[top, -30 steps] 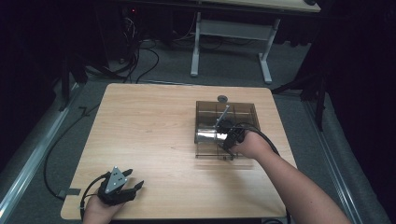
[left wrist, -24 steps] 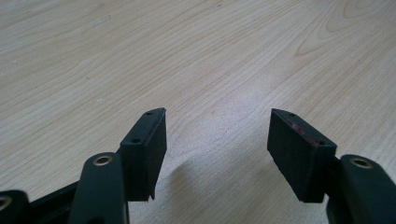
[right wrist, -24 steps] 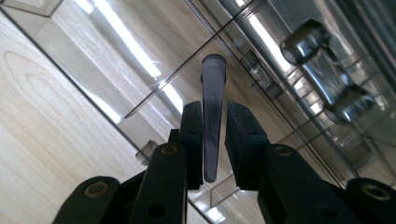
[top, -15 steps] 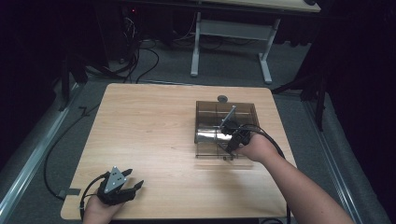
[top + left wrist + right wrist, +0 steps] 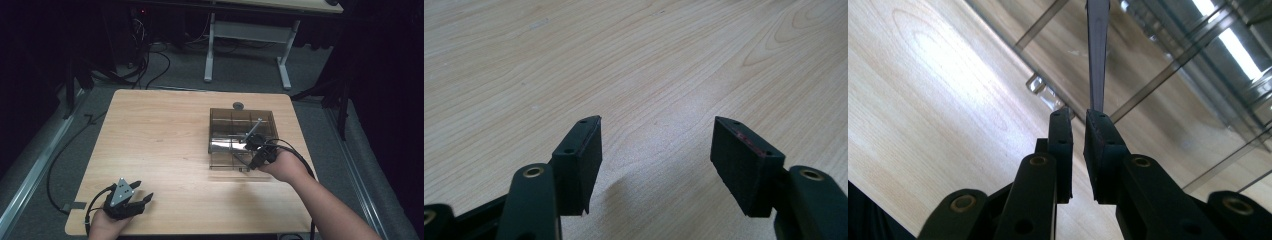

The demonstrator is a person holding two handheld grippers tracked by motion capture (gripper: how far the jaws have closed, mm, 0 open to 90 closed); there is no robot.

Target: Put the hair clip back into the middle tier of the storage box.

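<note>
A smoked clear compartment box (image 5: 220, 117) lies on the right half of the wooden table (image 5: 160, 145). My right gripper (image 5: 251, 143) hovers over the box's near right part. A thin dark strip (image 5: 254, 128) rises slanting from its tips. In the right gripper view that strip (image 5: 1097, 55) runs up from the jaw tips of the right gripper (image 5: 1079, 116). The jaws have just been closing and stand almost together, with the strip's lower end caught at the tips. My left gripper (image 5: 142, 196) rests at the table's near left corner, open, with bare wood between the jaws (image 5: 656, 125).
A small round dark knob (image 5: 238, 105) sits on the table just behind the box. The box's clear latch (image 5: 1036, 83) juts from its near edge. Beyond the table stand a white table frame (image 5: 245, 35) and floor cables (image 5: 150, 65).
My right gripper has drifted right and slightly up over the box, taking the dark strip with it. The left gripper has stayed put.
</note>
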